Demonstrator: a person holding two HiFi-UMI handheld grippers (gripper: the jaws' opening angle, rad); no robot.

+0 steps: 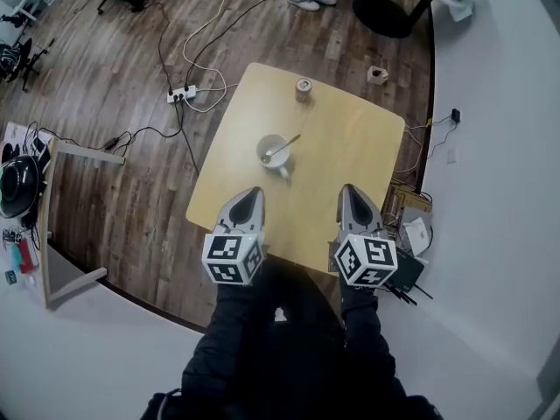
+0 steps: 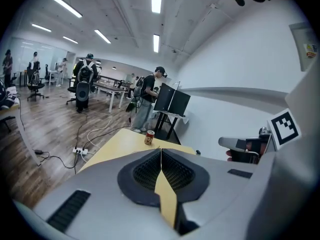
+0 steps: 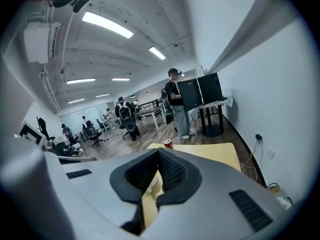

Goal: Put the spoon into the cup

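Head view: spoon [image 1: 286,145] in cup [image 1: 266,157], well beyond left gripper [image 1: 253,192] and right gripper [image 1: 350,190], jaws together

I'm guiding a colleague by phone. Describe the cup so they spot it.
Find the light wooden table on the dark plank floor. Near its middle stands the white cup, a spoon resting in it. The can at the far edge is darker and holds no spoon.

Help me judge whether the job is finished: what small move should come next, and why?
Probably just rest both grippers: the spoon already lies in the cup, handle over its rim, while the left gripper and right gripper are shut, empty, near the table edge.
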